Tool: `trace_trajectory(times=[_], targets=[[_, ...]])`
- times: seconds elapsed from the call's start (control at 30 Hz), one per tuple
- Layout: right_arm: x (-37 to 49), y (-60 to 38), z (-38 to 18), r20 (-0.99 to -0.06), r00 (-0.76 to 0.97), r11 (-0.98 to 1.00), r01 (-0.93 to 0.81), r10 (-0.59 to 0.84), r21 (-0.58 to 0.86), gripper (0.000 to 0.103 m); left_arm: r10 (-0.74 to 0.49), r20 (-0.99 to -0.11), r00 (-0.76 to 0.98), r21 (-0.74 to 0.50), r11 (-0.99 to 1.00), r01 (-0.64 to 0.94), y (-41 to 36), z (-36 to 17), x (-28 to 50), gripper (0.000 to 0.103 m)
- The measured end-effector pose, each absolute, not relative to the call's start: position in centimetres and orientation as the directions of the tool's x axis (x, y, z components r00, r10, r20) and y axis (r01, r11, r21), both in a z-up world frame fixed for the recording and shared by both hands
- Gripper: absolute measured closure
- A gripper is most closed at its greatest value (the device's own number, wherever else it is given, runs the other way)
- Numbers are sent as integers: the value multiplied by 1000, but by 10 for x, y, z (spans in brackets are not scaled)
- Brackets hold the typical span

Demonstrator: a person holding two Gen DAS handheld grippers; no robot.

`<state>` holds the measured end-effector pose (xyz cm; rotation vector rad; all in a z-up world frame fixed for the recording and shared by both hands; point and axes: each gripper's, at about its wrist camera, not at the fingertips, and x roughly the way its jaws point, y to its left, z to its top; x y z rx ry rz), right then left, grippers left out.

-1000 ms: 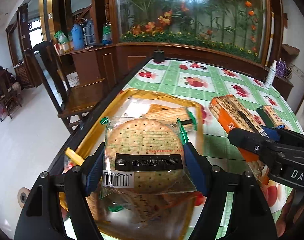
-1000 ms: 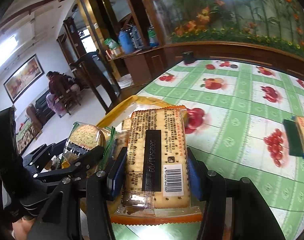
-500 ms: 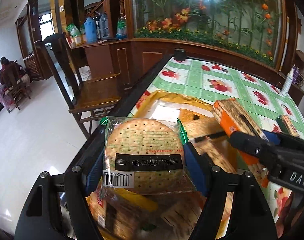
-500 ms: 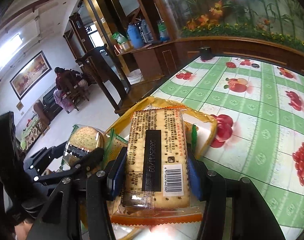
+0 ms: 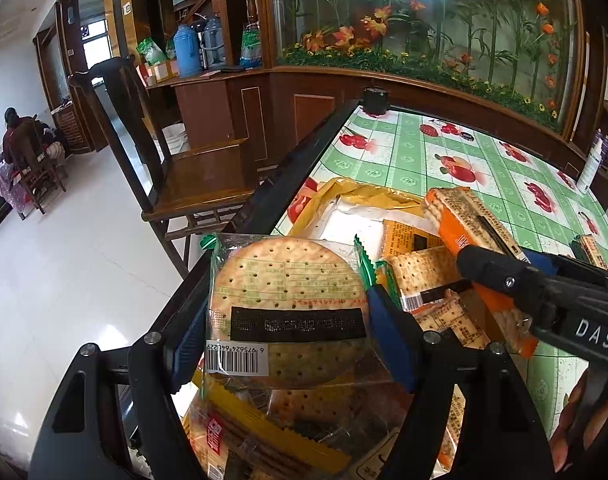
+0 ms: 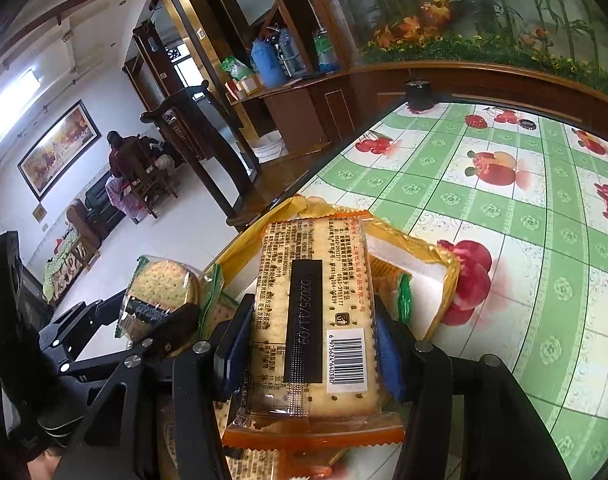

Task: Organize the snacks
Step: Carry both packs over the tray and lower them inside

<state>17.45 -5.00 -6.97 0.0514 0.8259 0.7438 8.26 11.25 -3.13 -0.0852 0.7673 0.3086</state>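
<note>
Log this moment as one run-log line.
left tongs: shut on round cracker pack | right tongs: shut on rectangular cracker pack | both above yellow tray

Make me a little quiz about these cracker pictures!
1. True or false: the left gripper holds a round cracker pack.
2. What colour edges the long cracker pack in the right gripper? A) blue B) orange C) pink
3. Fill in: below both packs is a yellow ____ of crackers.

Key: 1 true; 2 B; 3 tray.
</note>
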Motion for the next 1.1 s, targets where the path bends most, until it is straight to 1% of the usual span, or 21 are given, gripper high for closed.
trace_trajectory(times=[0.57, 0.93, 1.1], targets=[[184, -43, -71, -650, 450, 756, -573, 612, 315, 48, 243, -696, 675, 38, 952, -304, 114, -32, 86, 28], [196, -32, -80, -680, 438, 771, -559, 588, 305, 48, 236, -720, 653, 49, 955, -291, 113, -40, 92, 28], [200, -29, -84, -690, 432, 774, -557, 581, 302, 46, 231, -727, 647, 45, 955, -292, 115, -43, 93, 28]])
